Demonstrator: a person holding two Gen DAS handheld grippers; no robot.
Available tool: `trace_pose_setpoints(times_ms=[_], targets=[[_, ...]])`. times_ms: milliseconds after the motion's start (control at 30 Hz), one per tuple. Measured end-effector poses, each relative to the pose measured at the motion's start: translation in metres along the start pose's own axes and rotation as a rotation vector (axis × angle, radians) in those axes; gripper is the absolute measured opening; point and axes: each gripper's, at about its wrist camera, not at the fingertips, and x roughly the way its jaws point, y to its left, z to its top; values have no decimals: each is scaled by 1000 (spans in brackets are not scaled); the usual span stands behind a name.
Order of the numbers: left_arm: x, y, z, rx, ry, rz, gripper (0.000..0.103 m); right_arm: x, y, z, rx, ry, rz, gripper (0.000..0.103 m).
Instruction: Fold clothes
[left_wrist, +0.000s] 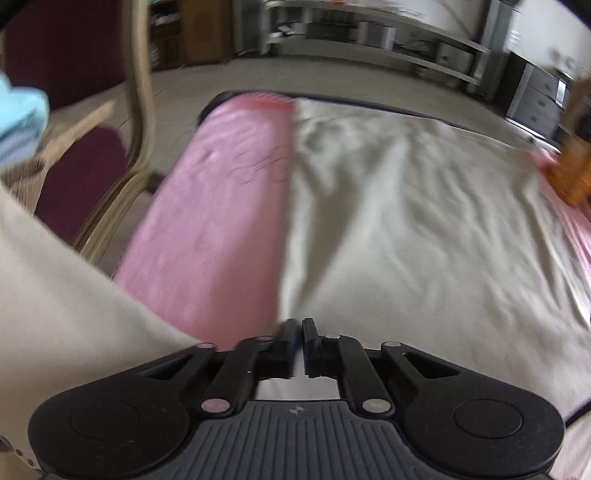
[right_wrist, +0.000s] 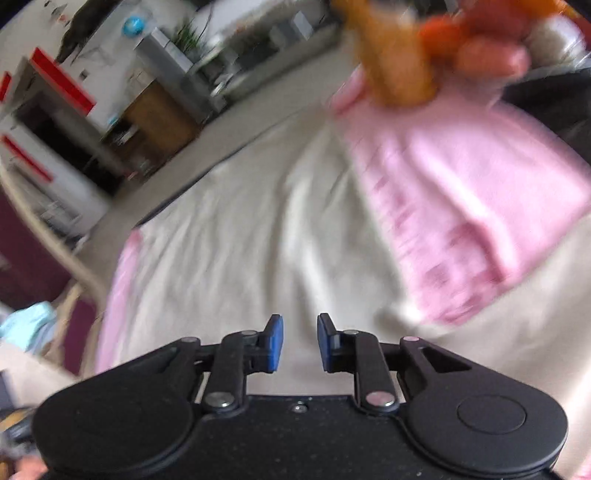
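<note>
A beige garment (left_wrist: 406, 229) lies spread and wrinkled on a pink cover (left_wrist: 214, 221). The left gripper (left_wrist: 300, 328) sits at the garment's near left edge with its jaws almost together. That edge runs straight into the pads, and a fold rises from them. In the right wrist view the same beige garment (right_wrist: 240, 240) lies under the right gripper (right_wrist: 300, 326). Its blue pads (right_wrist: 275, 339) stand apart with nothing between them. An orange gripper body (right_wrist: 399, 62) held by a hand (right_wrist: 491, 55) hangs blurred over the far side. Both views are motion-blurred.
A chair (left_wrist: 81, 173) with dark red upholstery stands left of the pink cover, with light blue cloth (left_wrist: 18, 118) beside it. More beige fabric (left_wrist: 66, 295) fills the near left. Shelves (left_wrist: 369, 33) and drawers (left_wrist: 535, 99) line the far wall. Another orange gripper body (left_wrist: 572, 166) shows at the right edge.
</note>
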Motion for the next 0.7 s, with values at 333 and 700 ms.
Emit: trace_pose_setpoints(times_ms=[333,700], targets=[[-13,34,-11,-181,-15,207,7,-2,-43,0,179,-44,-134,0],[-36,-15,18,7,-158,24,6,-8,-13,7,74,-171,-134,10]])
